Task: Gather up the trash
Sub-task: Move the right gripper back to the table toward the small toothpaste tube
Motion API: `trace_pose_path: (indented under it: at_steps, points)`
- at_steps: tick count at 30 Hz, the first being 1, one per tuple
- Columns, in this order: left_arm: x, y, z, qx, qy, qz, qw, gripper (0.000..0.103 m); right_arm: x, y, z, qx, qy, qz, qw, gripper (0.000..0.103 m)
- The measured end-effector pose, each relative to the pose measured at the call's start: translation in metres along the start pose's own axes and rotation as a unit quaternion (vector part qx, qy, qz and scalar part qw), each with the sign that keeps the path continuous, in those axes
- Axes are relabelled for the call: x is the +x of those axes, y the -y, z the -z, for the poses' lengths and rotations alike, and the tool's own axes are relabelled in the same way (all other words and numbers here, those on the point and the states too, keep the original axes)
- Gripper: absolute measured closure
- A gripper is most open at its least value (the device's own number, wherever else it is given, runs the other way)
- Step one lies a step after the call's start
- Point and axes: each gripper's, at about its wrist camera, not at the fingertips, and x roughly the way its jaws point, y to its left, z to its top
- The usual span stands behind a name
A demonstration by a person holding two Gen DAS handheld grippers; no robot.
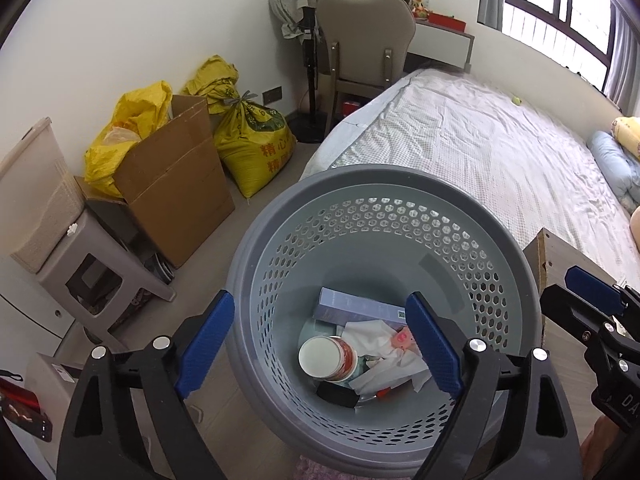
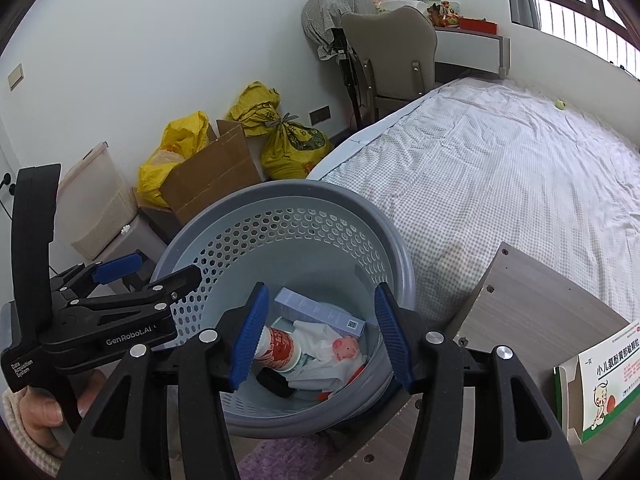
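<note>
Both grippers hover over grey trash basket (image 1: 516,248), fingers apart, nothing between them: left gripper (image 1: 320,344), right gripper (image 2: 320,336). Inside basket: paper cup (image 1: 328,358), crumpled tissue (image 1: 384,356), blue-grey box (image 1: 352,306), small black item (image 1: 338,394), possibly a case. Medicine box (image 2: 600,388) on wooden counter (image 2: 532,304) beside bed (image 1: 480,144).

The left gripper (image 1: 320,344) is held pointing steeply downward, its blue-padded jaws spread wide with nothing pressed between them. The right gripper (image 2: 318,336) is angled down alongside it, jaws parted and likewise empty. A hand (image 2: 44,408) is seen wrapped around the left gripper's handle.
</note>
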Motion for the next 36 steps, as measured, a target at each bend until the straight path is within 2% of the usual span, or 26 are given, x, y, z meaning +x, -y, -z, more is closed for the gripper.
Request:
trace_pose_path:
  at_steps: [10,19,22,36]
  points:
    - [-0.014,-0.010,0.002,-0.012,0.009,-0.012,0.9998,0.012,-0.004,-0.002,0.006,-0.001,-0.005,0.005,1.000,0.048]
    - [-0.030,-0.005,0.003,-0.008,0.023,-0.005,0.9997,0.010,-0.030,0.004,0.018,0.004,0.008,0.025,1.000,0.043]
    - [-0.037,0.002,0.005,-0.002,0.028,0.001,0.9996,0.010,-0.043,0.009,0.024,0.011,0.017,0.032,0.999,0.040]
    - [-0.056,0.042,0.015,0.032,0.034,0.039,0.9982,0.010,-0.094,0.049,0.059,0.056,0.035,0.079,0.995,0.039]
